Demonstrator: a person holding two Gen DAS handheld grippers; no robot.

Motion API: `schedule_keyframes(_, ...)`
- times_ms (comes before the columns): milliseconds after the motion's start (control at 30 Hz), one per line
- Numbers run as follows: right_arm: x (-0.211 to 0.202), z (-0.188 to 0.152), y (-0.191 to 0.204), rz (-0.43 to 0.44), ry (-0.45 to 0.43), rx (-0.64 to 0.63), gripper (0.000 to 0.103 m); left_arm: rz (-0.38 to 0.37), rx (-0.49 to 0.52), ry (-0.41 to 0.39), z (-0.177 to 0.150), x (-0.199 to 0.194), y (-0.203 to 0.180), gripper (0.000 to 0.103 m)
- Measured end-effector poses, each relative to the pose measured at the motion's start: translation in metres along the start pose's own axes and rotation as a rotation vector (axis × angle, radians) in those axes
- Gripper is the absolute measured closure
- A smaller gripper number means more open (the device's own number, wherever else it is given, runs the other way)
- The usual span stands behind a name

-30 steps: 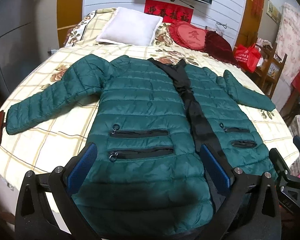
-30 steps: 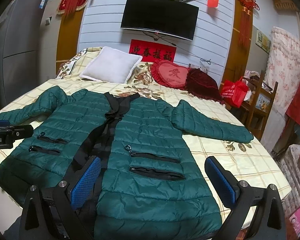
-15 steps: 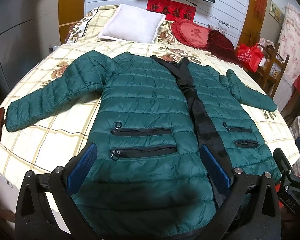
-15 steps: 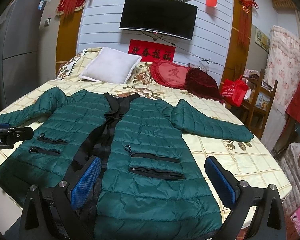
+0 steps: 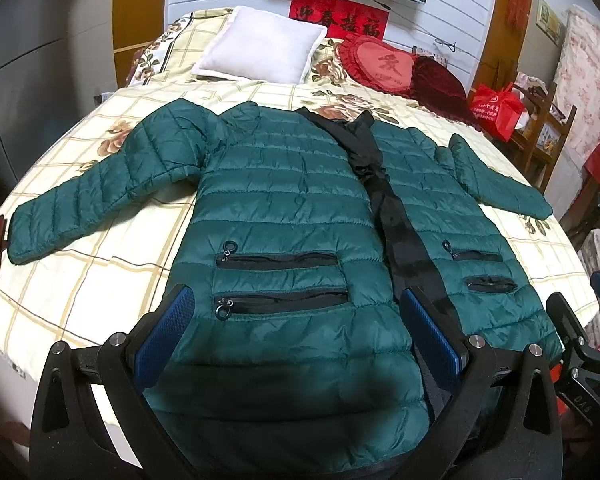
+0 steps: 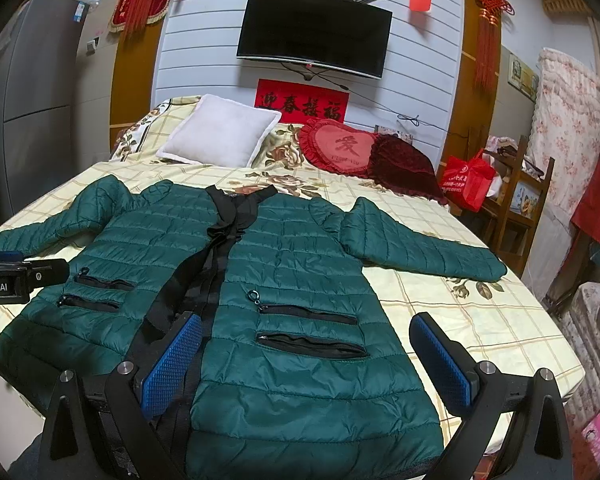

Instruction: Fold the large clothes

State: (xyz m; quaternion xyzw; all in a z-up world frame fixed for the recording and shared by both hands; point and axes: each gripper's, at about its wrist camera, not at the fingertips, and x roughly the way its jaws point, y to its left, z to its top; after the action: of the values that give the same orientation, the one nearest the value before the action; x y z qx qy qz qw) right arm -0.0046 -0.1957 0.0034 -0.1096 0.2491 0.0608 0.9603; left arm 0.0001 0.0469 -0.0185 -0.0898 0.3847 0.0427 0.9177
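Left gripper [image 5: 300, 332] at bottom of frame, blue pads spread wide, nothing between them, hovering over jacket hem. Right gripper [image 6: 306, 360] same: fingers apart, empty, low centre of its view. Green quilted jacket [image 5: 284, 216] lies flat, front up, on the checked floral bedspread [image 5: 80, 272], filling mid-frame; sleeves out left and right, black placket down the middle, zip pockets near hem. Farther up: white pillow [image 5: 260, 50], red heart cushion [image 6: 344, 146], wall TV [image 6: 314, 34] at top.

white slatted wall [image 6: 204, 60], mounted tv [image 6: 314, 34], wooden shelf [image 6: 516, 208].
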Motion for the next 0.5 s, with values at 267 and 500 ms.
schedule_keyframes(267,0.0002,0.0,-0.0004,-0.001,0.0,0.002,0.0,-0.005,-0.005,0.011,-0.002,0.0039,0.0004,0.0)
schedule_keyframes(500,-0.0002,-0.0002,-0.0006,-0.001,-0.002,0.001,0.0,-0.006,-0.01,0.015,-0.0027,0.005,0.0013,0.0)
